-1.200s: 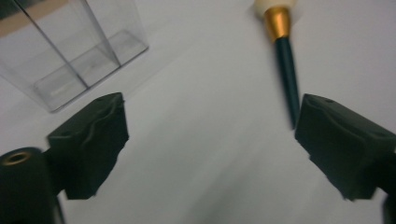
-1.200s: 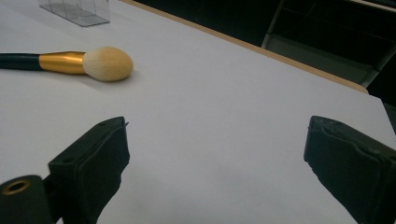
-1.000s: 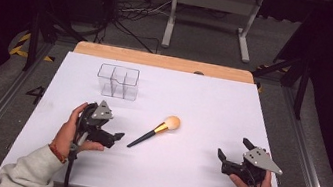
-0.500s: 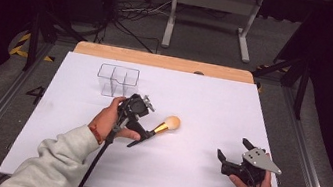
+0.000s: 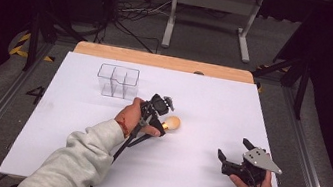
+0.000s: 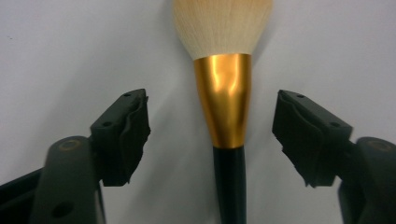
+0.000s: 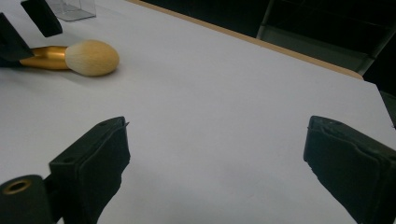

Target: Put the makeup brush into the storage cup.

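A makeup brush (image 6: pixel 227 140) with a black handle, a gold metal ferrule and a cream-coloured fluffy head lies flat on the white tabletop (image 5: pixel 203 104), and everything else is placed here against it. In the high view the brush head (image 5: pixel 171 122) shows just beyond the left gripper (image 5: pixel 159 118), which the person's left hand (image 5: pixel 131 117) holds right over the brush handle. In the left gripper view the two black jaws stand either side of the brush, one to each side of the lower end of the gold ferrule, with white tabletop showing between each pad and the brush; the pads do not touch it. The jaws have just been closing in around the brush, which lies between them, and they are at a middling width.

The clear plastic organiser box (image 5: pixel 117 80) with several compartments stands on the tabletop beyond the brush and to its left in the high view, near but apart from it.

The right gripper (image 5: pixel 234 161) sits well apart from the brush, to its right and nearer the person in the high view, held low over the tabletop by the right hand (image 5: pixel 253 186). In the right gripper view its jaws stand wide with only bare tabletop between them, and the brush (image 7: pixel 70 58) lies farther off at the upper left.
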